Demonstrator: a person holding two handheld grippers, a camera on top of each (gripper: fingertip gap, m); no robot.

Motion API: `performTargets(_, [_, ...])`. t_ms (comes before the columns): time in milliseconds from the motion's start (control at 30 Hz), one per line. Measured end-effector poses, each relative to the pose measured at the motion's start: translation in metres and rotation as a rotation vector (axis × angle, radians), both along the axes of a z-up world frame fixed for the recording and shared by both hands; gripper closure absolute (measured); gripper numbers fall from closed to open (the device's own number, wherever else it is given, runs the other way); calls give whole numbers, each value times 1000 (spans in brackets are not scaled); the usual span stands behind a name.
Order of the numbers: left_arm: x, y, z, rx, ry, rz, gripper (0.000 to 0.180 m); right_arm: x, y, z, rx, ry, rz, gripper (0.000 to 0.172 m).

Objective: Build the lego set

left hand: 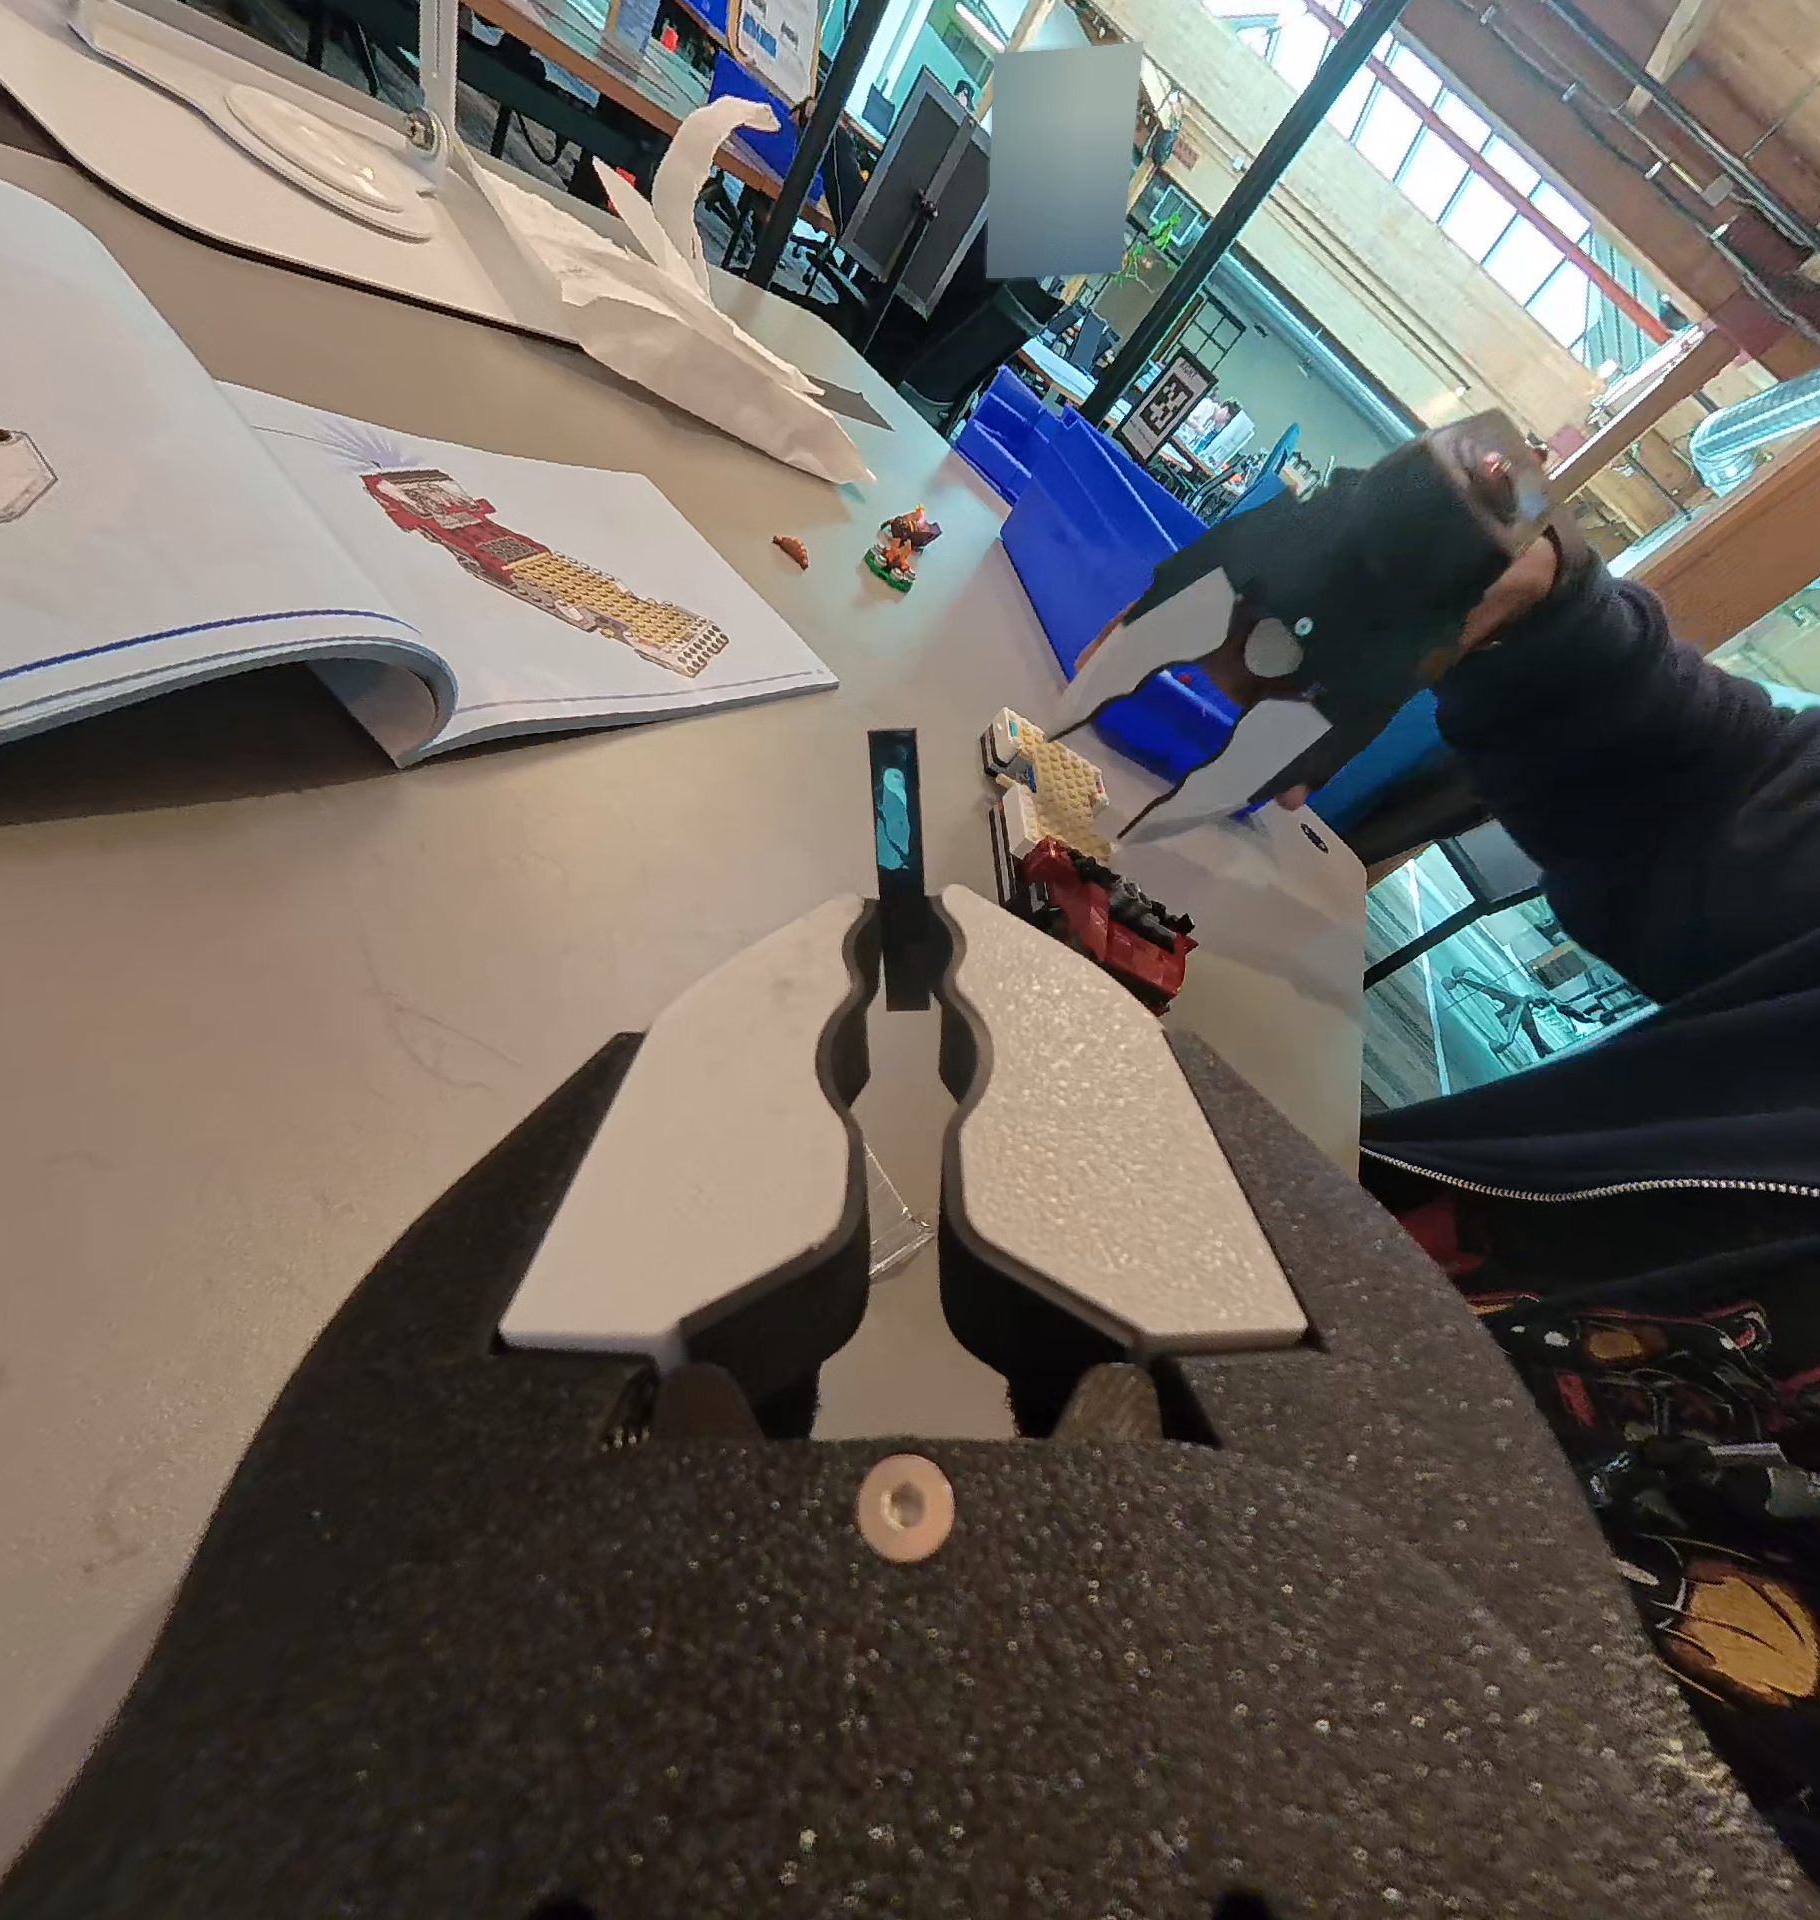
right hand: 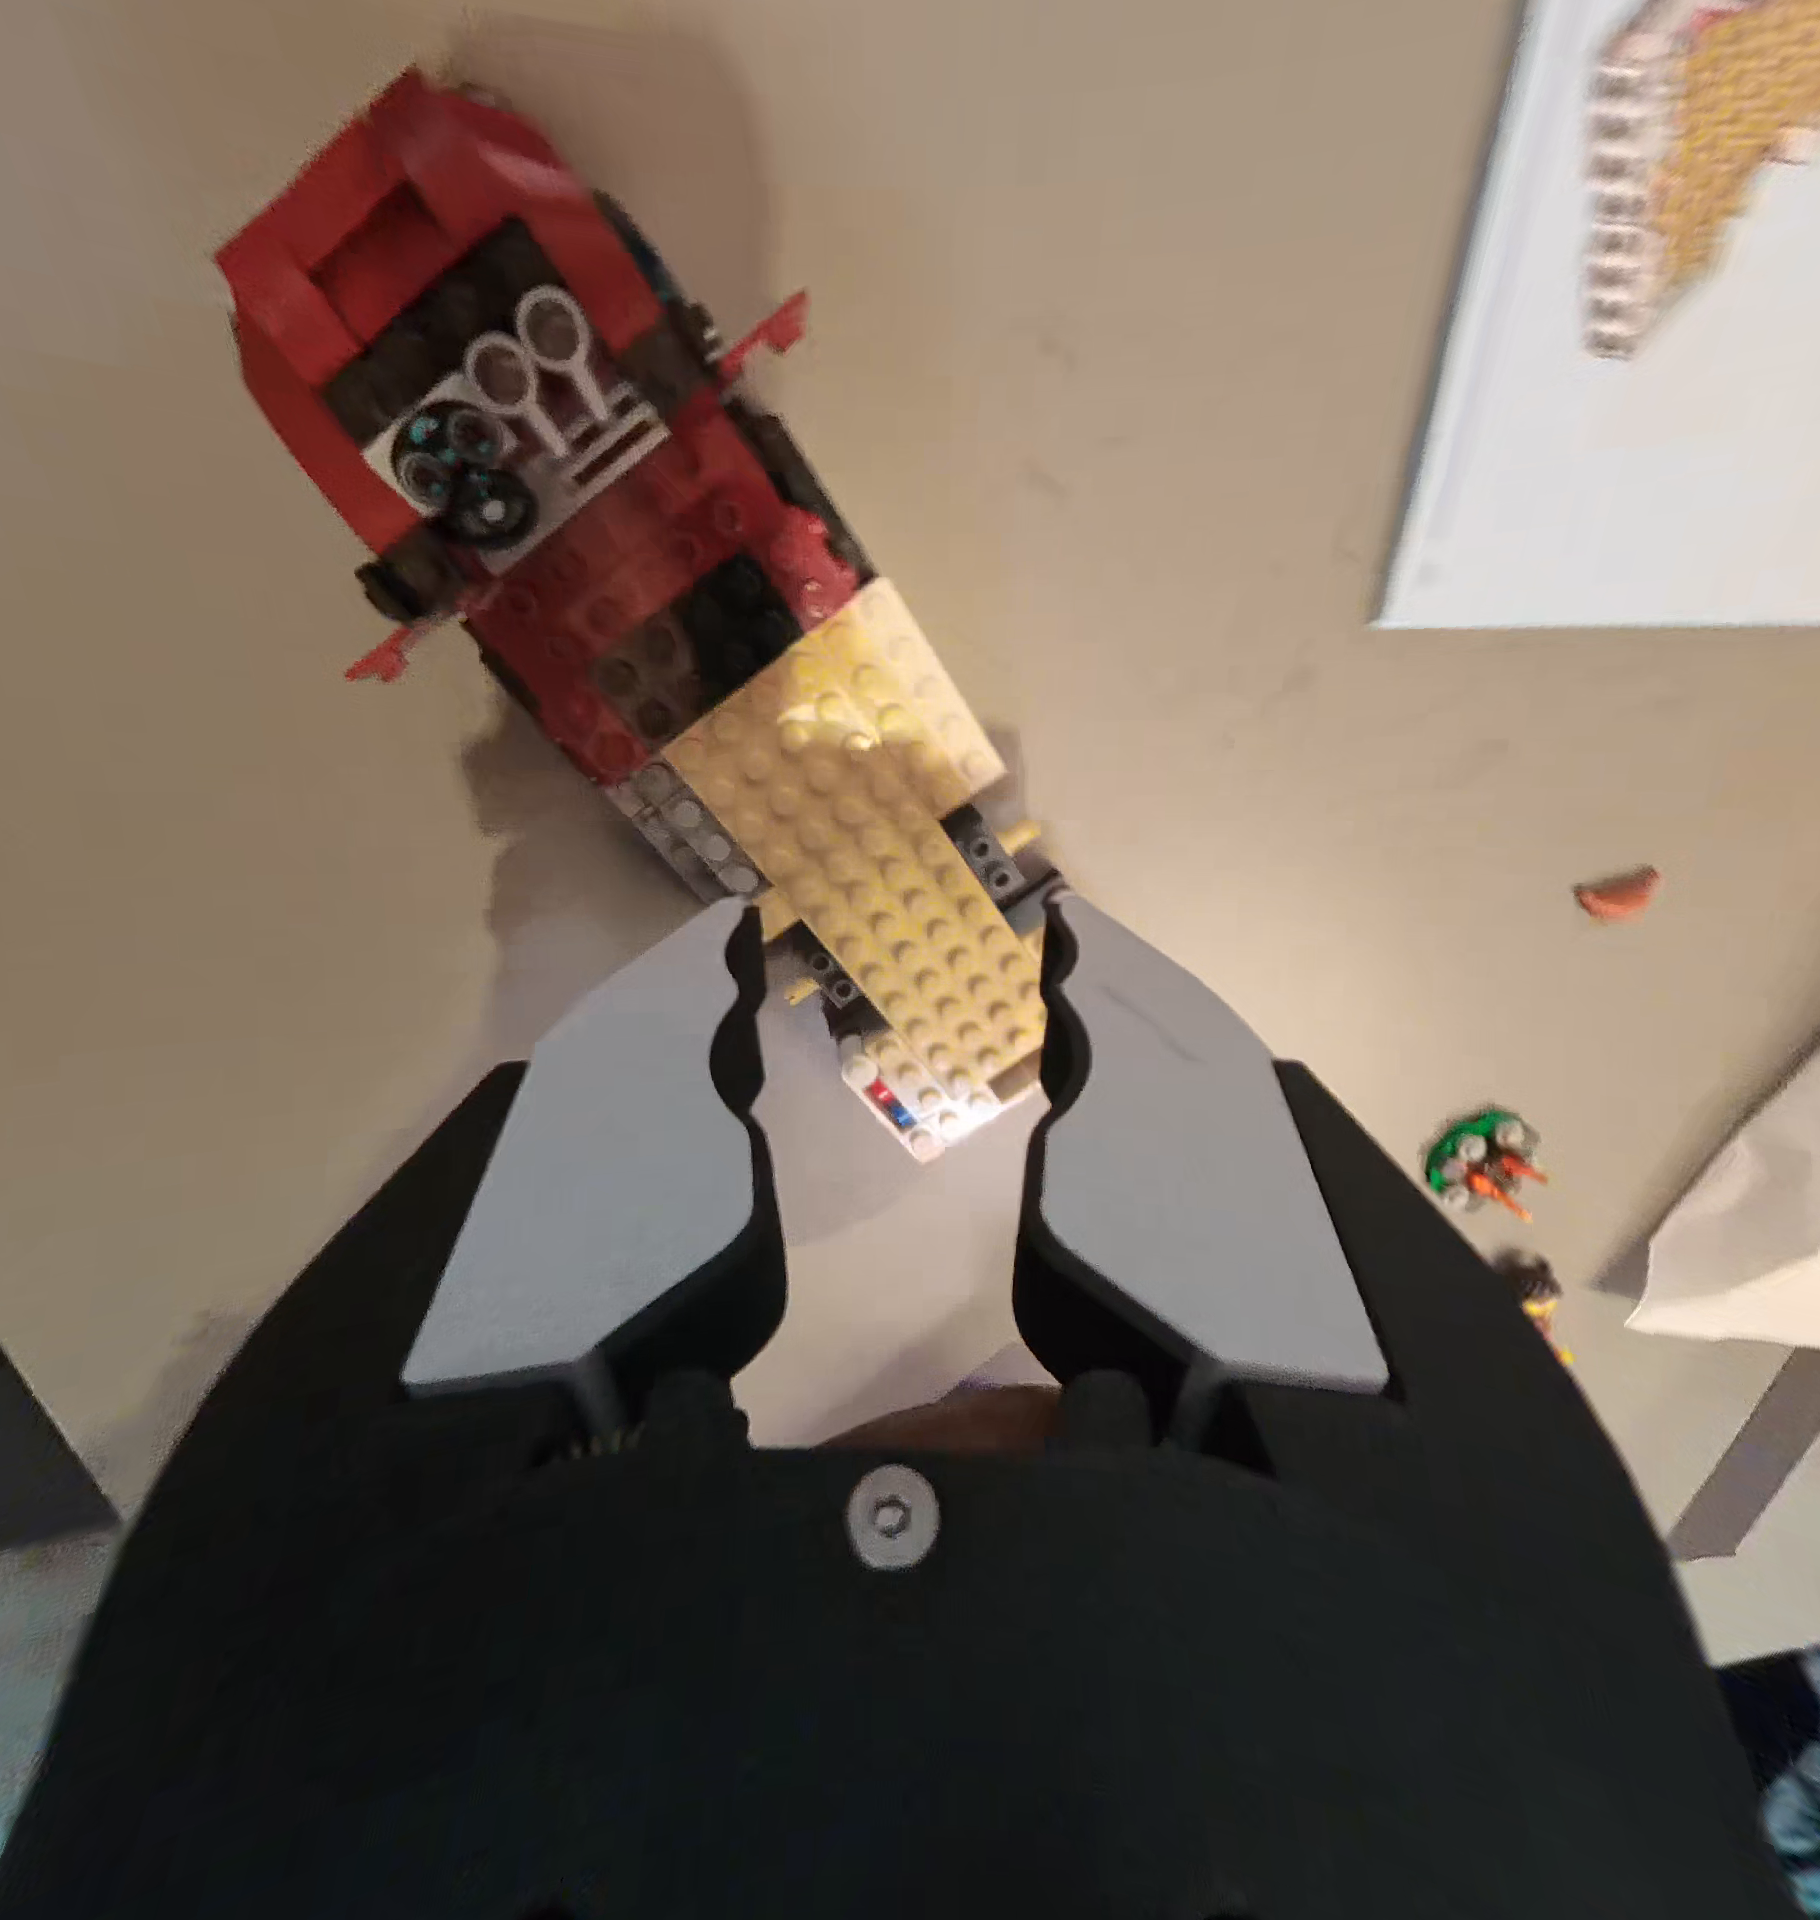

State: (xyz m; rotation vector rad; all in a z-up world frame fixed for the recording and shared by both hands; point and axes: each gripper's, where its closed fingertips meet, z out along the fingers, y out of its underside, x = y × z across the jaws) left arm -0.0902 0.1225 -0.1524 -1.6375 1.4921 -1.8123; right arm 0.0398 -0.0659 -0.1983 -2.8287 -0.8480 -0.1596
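Observation:
My left gripper [left hand: 904,914] is shut on a thin dark strip with a translucent blue face [left hand: 893,805]. The strip stands upright out of the fingertips, above the grey table [left hand: 262,1039]. A brick model [right hand: 594,540] lies on the table, with a dark red body and a tan studded plate [right hand: 885,862] at its near end. It also shows in the left wrist view [left hand: 1082,894], just right of my left fingertips. My right gripper [right hand: 898,914] comes down over the tan end, and its fingertips [right hand: 1067,935] sit against the model's two sides. It shows blurred in the left wrist view [left hand: 1093,779].
An open instruction booklet [left hand: 366,582] lies at the left and also shows in the right wrist view [right hand: 1664,364]. Crumpled white paper [left hand: 698,343], a small brown piece [right hand: 1615,891] and a small green-based piece [right hand: 1482,1158] lie beyond. Blue bins [left hand: 1082,520] stand past the table edge. A person's dark sleeve [left hand: 1664,810] is at the right. The grippers' ends are close to 25 centimeters from one another.

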Motion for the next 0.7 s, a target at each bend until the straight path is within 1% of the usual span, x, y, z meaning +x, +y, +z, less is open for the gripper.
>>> performTargets(67, [0,1,0,-5,-2,4,172,-5,5,16,118,56,-58,120])
performTargets(167, [0,0,0,-4,0,3,172,-28,15,38,315,178,-124,121])
performTargets(300, [1,-4,-1,-3,6,-11,172,-67,36,56,544,296,-222,121])
performTargets(400, [0,-2,0,-11,2,-5,172,-101,53,65,661,337,-263,121])
performTargets(500, [-1,-1,1,-27,-6,1,172,-130,67,59,670,329,-250,120])
performTargets(567, [-2,-1,1,-31,-6,-1,172,-145,76,46,620,315,-222,117])
performTargets(700, [-4,-2,-1,-41,10,-7,172,-149,101,19,503,200,-127,114])
